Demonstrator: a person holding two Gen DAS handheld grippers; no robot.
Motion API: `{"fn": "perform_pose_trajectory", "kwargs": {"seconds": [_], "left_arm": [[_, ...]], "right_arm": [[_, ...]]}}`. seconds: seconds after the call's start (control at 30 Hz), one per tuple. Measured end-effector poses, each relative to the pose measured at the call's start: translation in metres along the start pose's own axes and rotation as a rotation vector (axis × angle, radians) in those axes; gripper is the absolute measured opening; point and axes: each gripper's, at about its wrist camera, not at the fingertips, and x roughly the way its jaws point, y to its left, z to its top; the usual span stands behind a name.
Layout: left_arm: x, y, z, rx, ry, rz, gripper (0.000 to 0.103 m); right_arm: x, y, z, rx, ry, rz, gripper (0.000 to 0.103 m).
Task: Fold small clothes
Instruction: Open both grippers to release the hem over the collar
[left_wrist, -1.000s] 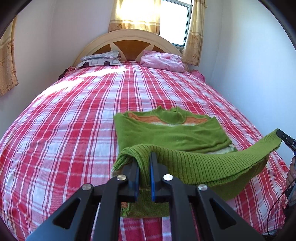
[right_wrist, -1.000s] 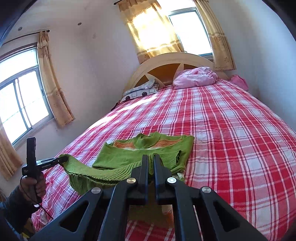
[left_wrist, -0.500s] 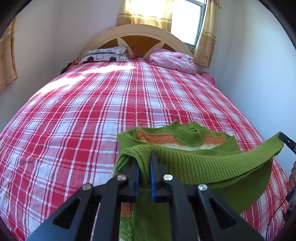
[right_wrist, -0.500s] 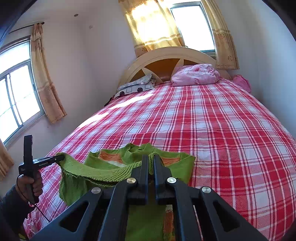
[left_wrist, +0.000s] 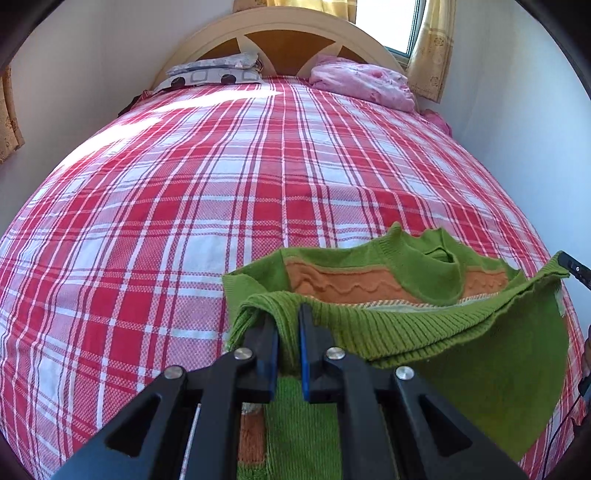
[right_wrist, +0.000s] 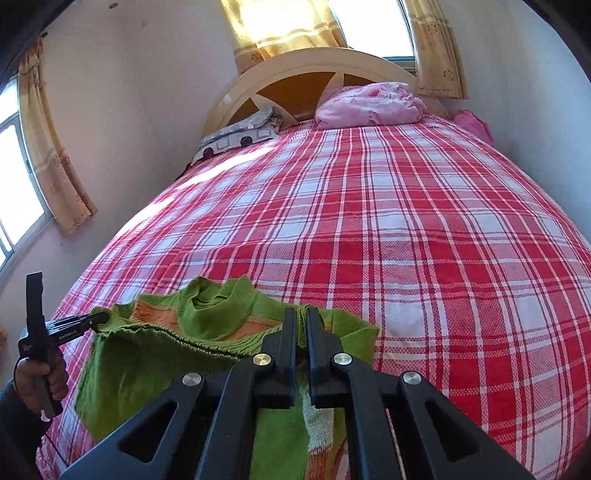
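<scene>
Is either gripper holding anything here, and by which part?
Both hold the green knit sweater by its ribbed bottom hem: the left gripper is clamped on one end, the right gripper on the other, with the hem stretched between them above the bed.

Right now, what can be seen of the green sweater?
The green sweater is a small knit with a round collar, an orange wavy band across the chest and a ribbed hem. Its upper part lies flat on the red plaid bedspread. The hem is lifted and stretched between the left gripper and the right gripper, each shut on one corner, partway over the chest toward the collar. The raised fabric sags between them.
</scene>
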Motion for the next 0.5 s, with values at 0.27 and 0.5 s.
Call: {"fn": "perform_pose_trajectory", "kwargs": {"seconds": [0.27,0.5], "left_arm": [[0.011,0.013,-0.003,-0.072,-0.003,0.006,0.043],[-0.020,0.027,-0.023,-0.059,-0.064,0.114,0.071]], "right_arm": [[0.046,-0.019,-0.001,0.046,0.050,-0.103,0.044],[0.008,-0.008,-0.022,-0.012,0.019,-0.073,0.065]]}}
